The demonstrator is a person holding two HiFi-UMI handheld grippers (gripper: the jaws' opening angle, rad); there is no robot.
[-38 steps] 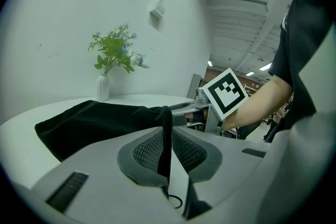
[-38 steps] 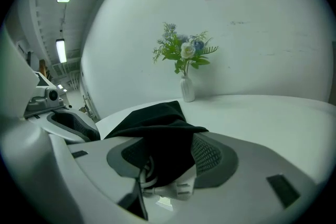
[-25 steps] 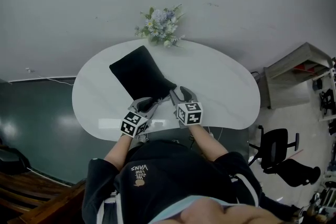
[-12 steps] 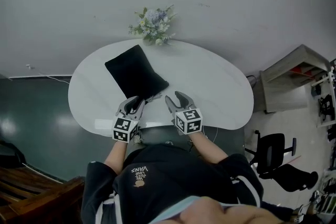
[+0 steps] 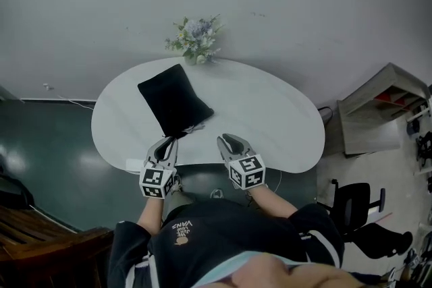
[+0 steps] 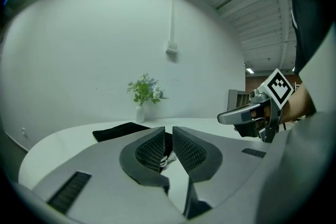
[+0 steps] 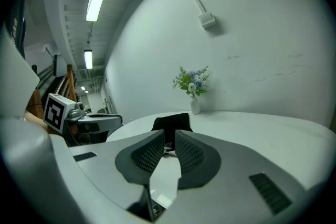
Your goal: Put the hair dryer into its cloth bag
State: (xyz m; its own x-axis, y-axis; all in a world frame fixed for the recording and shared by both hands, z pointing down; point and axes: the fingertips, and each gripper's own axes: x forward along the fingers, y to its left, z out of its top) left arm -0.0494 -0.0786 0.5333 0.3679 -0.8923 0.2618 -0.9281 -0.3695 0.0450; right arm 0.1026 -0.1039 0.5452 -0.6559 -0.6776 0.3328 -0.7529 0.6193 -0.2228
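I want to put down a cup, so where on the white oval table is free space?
The right half of the white oval table is bare, from the black cloth bag to the right rim. A narrow strip left of the bag is also free. Crowded: back left, where the bag lies close to the small vase of flowers.

Black cloth bag [image 5: 174,99] — white table [image 5: 270,111].
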